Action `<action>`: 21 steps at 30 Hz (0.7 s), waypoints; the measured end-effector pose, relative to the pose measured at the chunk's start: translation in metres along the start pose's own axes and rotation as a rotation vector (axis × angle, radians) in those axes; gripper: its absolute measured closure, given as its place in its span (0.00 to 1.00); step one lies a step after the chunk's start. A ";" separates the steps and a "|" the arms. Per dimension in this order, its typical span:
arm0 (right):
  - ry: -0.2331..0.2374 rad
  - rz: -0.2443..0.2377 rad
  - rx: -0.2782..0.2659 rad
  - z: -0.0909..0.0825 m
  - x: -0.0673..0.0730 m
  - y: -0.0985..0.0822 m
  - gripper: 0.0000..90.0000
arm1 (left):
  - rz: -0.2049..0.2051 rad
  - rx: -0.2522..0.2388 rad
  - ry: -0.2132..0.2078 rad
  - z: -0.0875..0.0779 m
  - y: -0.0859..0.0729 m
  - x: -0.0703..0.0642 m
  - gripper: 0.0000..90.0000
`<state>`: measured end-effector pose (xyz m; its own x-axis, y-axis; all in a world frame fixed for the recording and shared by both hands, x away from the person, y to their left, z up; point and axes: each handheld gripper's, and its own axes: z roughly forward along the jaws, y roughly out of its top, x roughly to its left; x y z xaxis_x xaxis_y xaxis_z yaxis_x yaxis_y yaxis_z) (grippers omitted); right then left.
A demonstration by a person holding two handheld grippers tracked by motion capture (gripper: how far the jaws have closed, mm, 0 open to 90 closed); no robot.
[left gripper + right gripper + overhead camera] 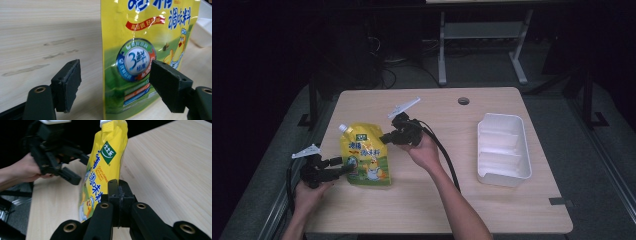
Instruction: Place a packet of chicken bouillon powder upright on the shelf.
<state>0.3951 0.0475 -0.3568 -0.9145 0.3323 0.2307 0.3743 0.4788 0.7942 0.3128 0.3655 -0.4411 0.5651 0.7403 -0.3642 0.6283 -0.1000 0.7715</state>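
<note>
Darkness surrounds the light wooden table (492,200); grey floor lies around it, and a white desk frame (482,45) stands at 12 o'clock beyond the far edge. A round grommet hole (463,101) sits near that edge. At 3 o'clock rests a white divided tray (503,150). At 9 o'clock a yellow spouted seasoning pouch (364,160) stands on the tabletop, white cap toward 11 o'clock. The left gripper (346,167), at 8 o'clock, is released: the left gripper view shows the jaws standing wide on either side of the pouch's lower edge (140,62), pads clear of it, and wood grain the high view lacks. The right gripper (384,138), raised at the pouch's 1 o'clock, is clenched on nothing; the right gripper view shows its jaws pressed together before the pouch (105,162), and the left gripper (75,176) beyond.
</note>
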 end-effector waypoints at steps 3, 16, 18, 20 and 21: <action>0.013 -0.027 -0.003 -0.003 0.008 0.001 1.00 | 0.009 0.001 -0.032 0.002 0.000 -0.001 0.32; 0.033 -0.052 -0.012 -0.015 0.017 -0.004 1.00 | 0.065 -0.049 -0.142 -0.005 0.001 -0.007 0.66; 0.033 -0.053 -0.015 -0.018 0.018 -0.004 1.00 | 0.077 -0.049 -0.150 -0.005 0.001 -0.009 0.70; 0.029 -0.054 -0.011 -0.021 0.019 -0.004 1.00 | 0.092 -0.045 -0.158 -0.005 0.001 -0.010 0.73; 0.027 -0.061 -0.010 -0.022 0.020 -0.005 1.00 | 0.098 -0.044 -0.164 -0.004 0.001 -0.011 0.74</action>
<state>0.3717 0.0336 -0.3434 -0.9394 0.2807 0.1969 0.3165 0.4896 0.8125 0.3049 0.3599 -0.4337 0.7043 0.6095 -0.3639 0.5440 -0.1342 0.8283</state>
